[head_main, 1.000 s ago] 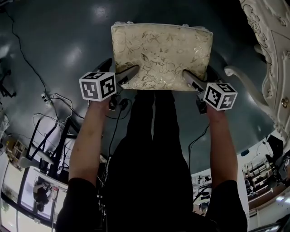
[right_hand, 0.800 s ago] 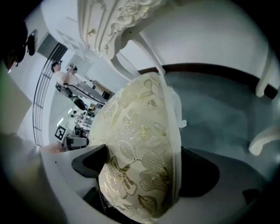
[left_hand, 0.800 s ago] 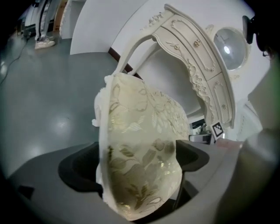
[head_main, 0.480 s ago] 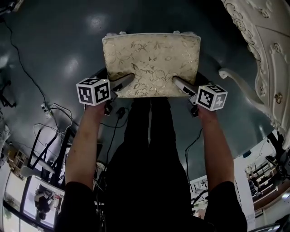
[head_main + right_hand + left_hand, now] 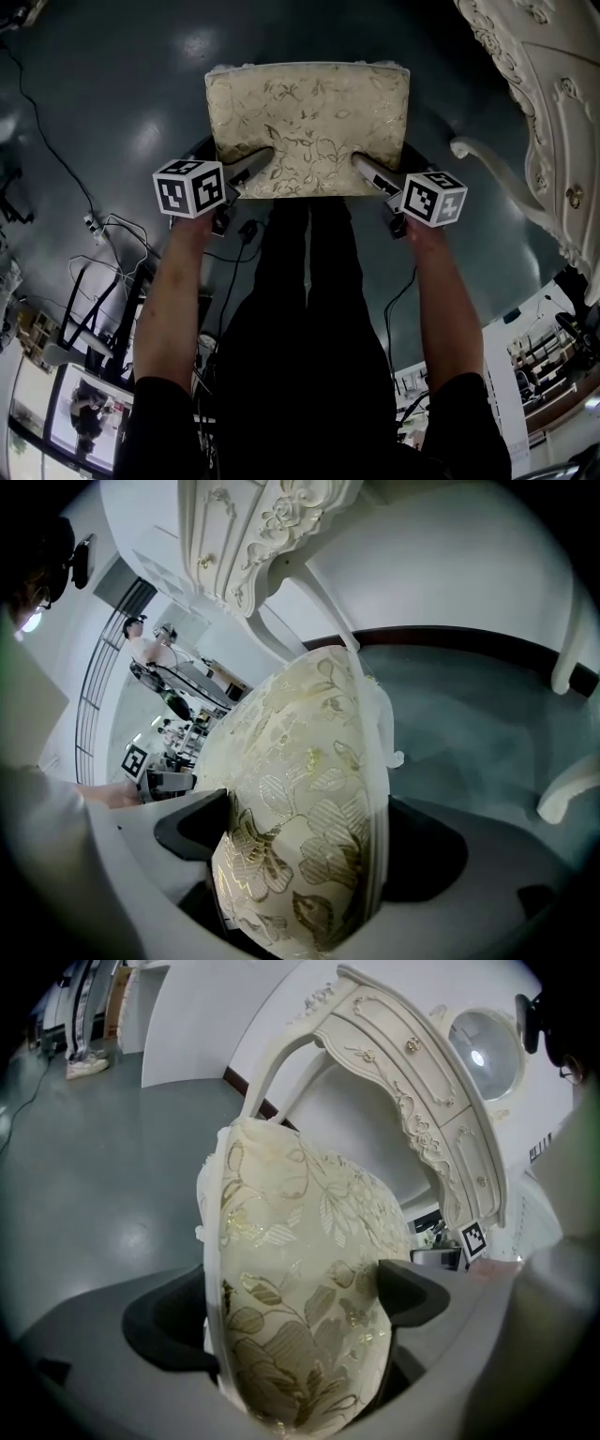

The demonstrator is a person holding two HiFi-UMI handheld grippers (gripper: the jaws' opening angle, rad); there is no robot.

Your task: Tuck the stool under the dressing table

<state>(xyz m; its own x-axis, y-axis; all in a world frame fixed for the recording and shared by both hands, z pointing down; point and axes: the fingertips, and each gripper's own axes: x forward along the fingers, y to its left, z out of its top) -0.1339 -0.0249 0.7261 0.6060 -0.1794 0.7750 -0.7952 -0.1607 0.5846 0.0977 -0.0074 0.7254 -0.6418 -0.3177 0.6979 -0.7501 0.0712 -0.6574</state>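
Note:
The stool (image 5: 307, 127) has a cream cushion with a gold leaf pattern and is seen from above in the head view, over the dark floor. My left gripper (image 5: 255, 165) is shut on the cushion's near left edge. My right gripper (image 5: 366, 169) is shut on its near right edge. In the left gripper view the cushion (image 5: 300, 1288) fills the gap between the jaws (image 5: 295, 1321). The right gripper view shows the same cushion (image 5: 300, 827) pinched between its jaws (image 5: 300, 850). The white carved dressing table (image 5: 544, 112) stands at the right, its curved leg (image 5: 492, 164) close to the stool.
Black cables (image 5: 103, 211) and a power strip lie on the floor at the left. The dressing table's drawers (image 5: 412, 1091) and another curved leg (image 5: 572, 789) show in the gripper views. Shelving and workshop clutter (image 5: 544, 356) sit at the lower right.
The stool and both grippers have shifted left and slightly farther from me in the head view. The dressing table takes up more of the right side. Both grips are unchanged.

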